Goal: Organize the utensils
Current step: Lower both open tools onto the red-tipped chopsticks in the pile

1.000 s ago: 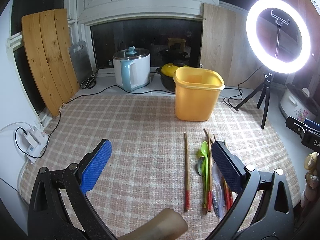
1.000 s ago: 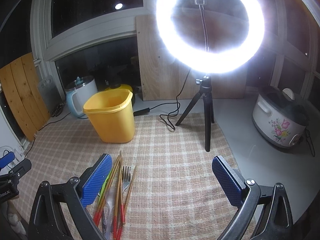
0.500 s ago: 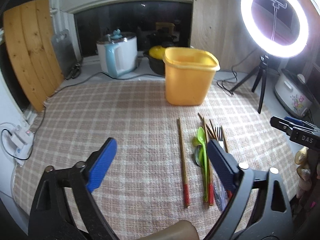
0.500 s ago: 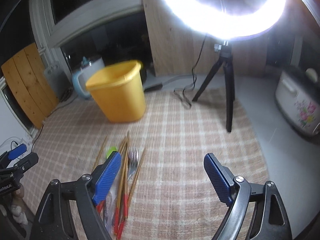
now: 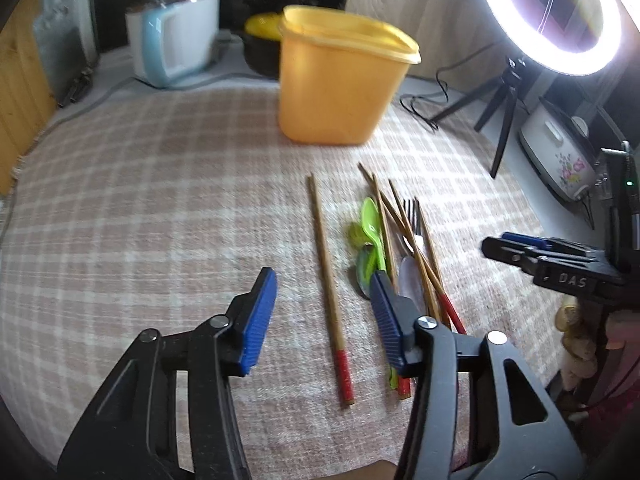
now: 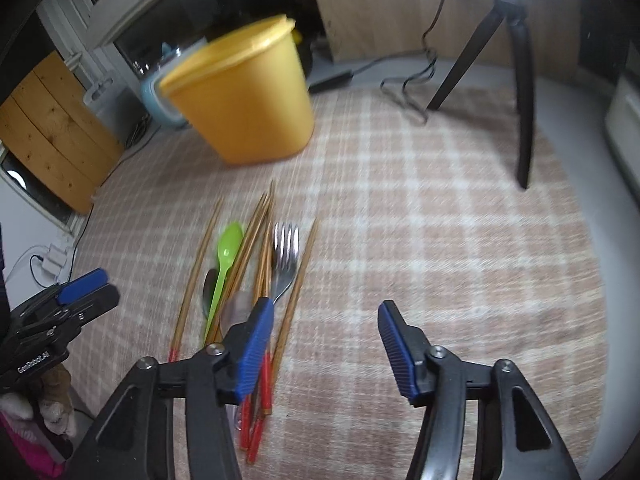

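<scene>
A pile of utensils lies on the checked cloth: red-tipped wooden chopsticks [image 5: 424, 268], a green plastic spoon [image 5: 371, 224], a metal fork [image 6: 285, 268] and a metal spoon. One chopstick [image 5: 328, 280] lies apart to the left. A yellow tub [image 5: 340, 80] stands behind them, also in the right wrist view [image 6: 240, 96]. My left gripper [image 5: 324, 316] is open, low over the single chopstick, which lies between its fingers. My right gripper [image 6: 326, 344] is open and empty, its left finger over the pile's red ends [image 6: 260, 400].
A ring light on a black tripod [image 5: 504, 112] stands at the right, with a cable on the cloth's far edge. A white and blue kettle [image 5: 176, 36], a dark pot and wooden boards stand at the back. A flowered cooker [image 5: 560, 156] sits far right.
Both grippers have dropped lower and forward toward the utensils. The left one now straddles the single chopstick. The right one has tilted down over the pile.
</scene>
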`<state>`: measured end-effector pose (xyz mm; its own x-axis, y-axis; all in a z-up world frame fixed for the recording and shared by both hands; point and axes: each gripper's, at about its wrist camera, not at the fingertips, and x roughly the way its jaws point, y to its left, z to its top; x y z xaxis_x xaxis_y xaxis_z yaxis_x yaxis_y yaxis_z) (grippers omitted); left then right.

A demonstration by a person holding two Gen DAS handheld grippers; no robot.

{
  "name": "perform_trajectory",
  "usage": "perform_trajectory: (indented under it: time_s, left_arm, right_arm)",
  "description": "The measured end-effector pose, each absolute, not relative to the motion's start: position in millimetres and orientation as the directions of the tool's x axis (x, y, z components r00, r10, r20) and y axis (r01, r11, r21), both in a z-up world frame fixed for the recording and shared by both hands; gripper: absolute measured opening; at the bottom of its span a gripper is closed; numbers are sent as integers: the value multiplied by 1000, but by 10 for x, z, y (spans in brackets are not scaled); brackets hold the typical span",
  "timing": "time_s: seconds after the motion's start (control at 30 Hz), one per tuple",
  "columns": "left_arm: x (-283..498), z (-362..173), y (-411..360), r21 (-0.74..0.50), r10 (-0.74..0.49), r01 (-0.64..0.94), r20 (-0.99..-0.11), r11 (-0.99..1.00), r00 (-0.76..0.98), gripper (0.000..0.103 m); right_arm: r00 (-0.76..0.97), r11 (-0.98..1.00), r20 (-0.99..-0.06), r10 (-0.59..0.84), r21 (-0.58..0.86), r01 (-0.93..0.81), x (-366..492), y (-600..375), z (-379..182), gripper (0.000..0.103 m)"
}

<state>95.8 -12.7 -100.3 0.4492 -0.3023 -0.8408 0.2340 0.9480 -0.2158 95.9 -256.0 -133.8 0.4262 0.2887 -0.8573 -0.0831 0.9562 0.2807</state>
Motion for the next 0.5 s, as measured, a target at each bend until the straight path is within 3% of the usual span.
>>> perform_trajectory:
  time_s: [0.1, 0.5]
  left_arm:
    - [1072, -1111, -141, -245, -330, 247, -853, 937, 405, 41]
    - [1543, -1411, -241, -248, -335, 288, -891, 925, 306, 29]
  right_arm:
    - [373, 950, -875, 309, 304, -74, 1046, -2508, -1465, 42]
    - [270, 944, -908, 321, 330, -14, 1338, -2365, -1639, 32]
